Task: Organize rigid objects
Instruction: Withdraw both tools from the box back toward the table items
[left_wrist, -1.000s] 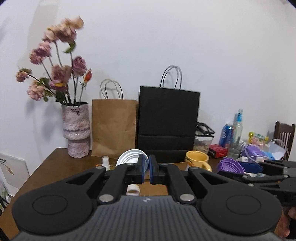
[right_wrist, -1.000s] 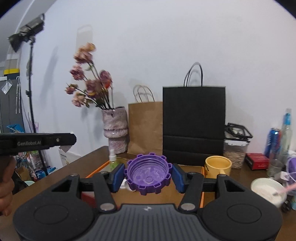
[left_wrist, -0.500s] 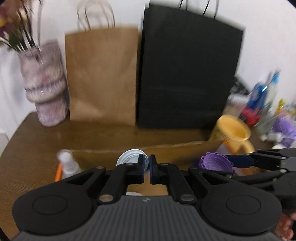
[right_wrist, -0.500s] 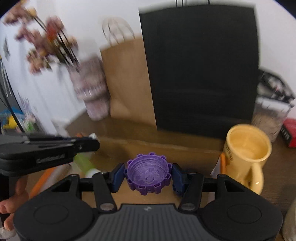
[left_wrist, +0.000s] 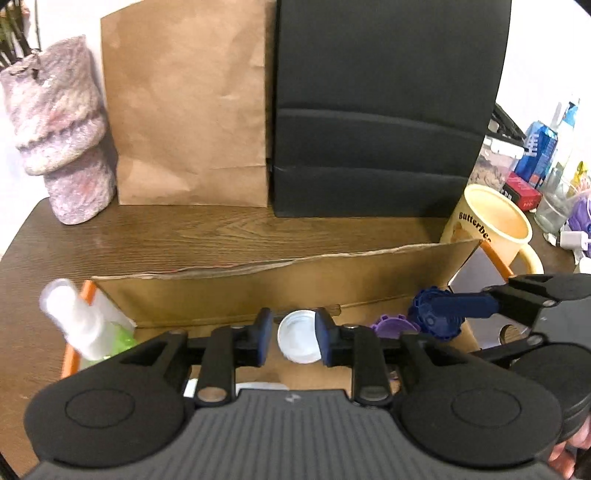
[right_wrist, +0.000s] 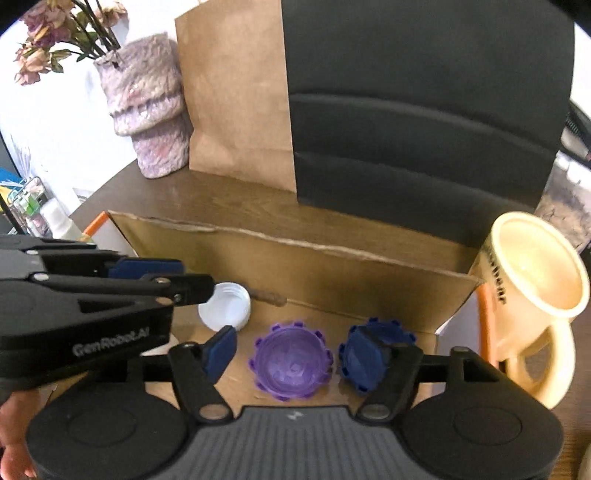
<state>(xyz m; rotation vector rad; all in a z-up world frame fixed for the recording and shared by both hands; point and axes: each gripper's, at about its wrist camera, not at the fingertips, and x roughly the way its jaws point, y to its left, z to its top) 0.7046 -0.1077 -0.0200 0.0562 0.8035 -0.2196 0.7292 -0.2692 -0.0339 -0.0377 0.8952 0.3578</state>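
Note:
A shallow cardboard box (right_wrist: 332, 273) (left_wrist: 258, 291) lies on the wooden table. In it lie a white lid (right_wrist: 224, 311) (left_wrist: 298, 341), a purple cogged lid (right_wrist: 290, 366) (left_wrist: 392, 328) and a dark blue cogged lid (right_wrist: 364, 360) (left_wrist: 436, 318). My right gripper (right_wrist: 303, 356) is open over the box, and the purple lid lies loose between its fingers. My left gripper (left_wrist: 293, 341) is open with its fingers on either side of the white lid. It shows from the side in the right wrist view (right_wrist: 162, 275).
A brown paper bag (left_wrist: 184, 110) and a black paper bag (left_wrist: 384, 110) stand behind the box. A pink vase (left_wrist: 62, 140) is at the back left. A yellow mug (right_wrist: 532, 291) stands right of the box. A spray bottle (left_wrist: 81, 325) lies left of it.
Both grippers dropped down into the box. My right gripper opened and let go of the purple lid. My left gripper opened and let go of the white lid.

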